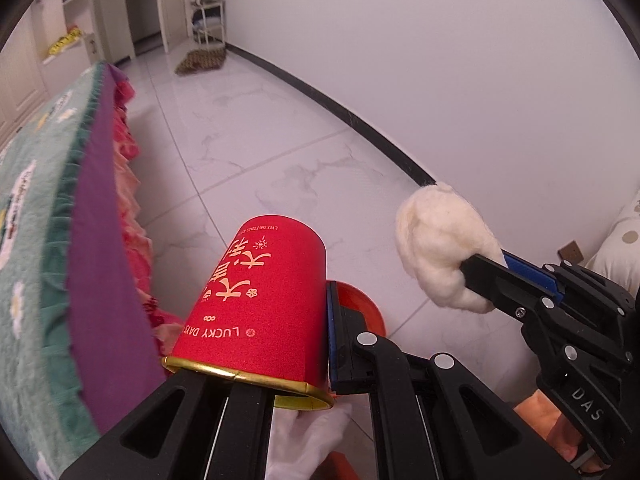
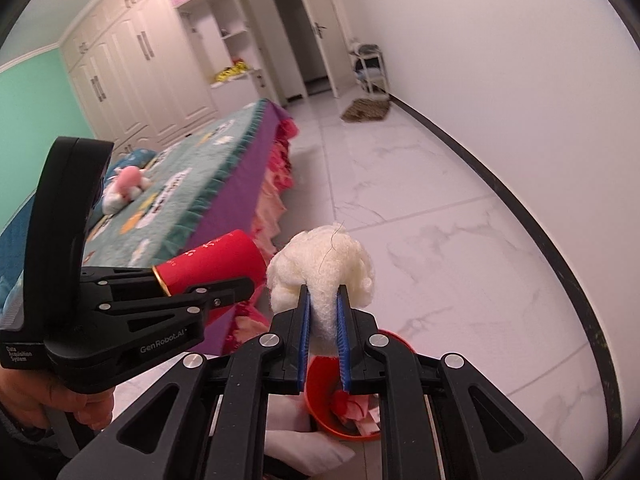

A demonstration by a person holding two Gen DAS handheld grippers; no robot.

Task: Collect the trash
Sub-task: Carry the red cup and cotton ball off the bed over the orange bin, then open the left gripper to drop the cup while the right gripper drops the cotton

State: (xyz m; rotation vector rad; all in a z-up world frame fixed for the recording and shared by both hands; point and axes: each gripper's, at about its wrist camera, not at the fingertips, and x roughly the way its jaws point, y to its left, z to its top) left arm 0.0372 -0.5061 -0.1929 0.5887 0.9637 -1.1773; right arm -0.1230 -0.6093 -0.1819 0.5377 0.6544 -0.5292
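We are clamping the red paper cup (image 1: 260, 300) in our left gripper (image 1: 280, 360) and the cotton wad (image 2: 320, 272) in our right gripper (image 2: 324, 320), both above the orange bin (image 2: 320, 412).

Bedroom surroundings, non-task items only.
Bed (image 2: 188, 196) with a teal floral cover and purple sheet edge over a pink ruffled skirt; pink plush toy (image 2: 126, 184) lying on it. White wardrobe (image 2: 132, 68) with open shelves (contents indistinct). Marbled floor (image 2: 432, 232), brown mat (image 2: 366, 110) near a small rack (image 2: 370, 66), open door (image 2: 320, 28).
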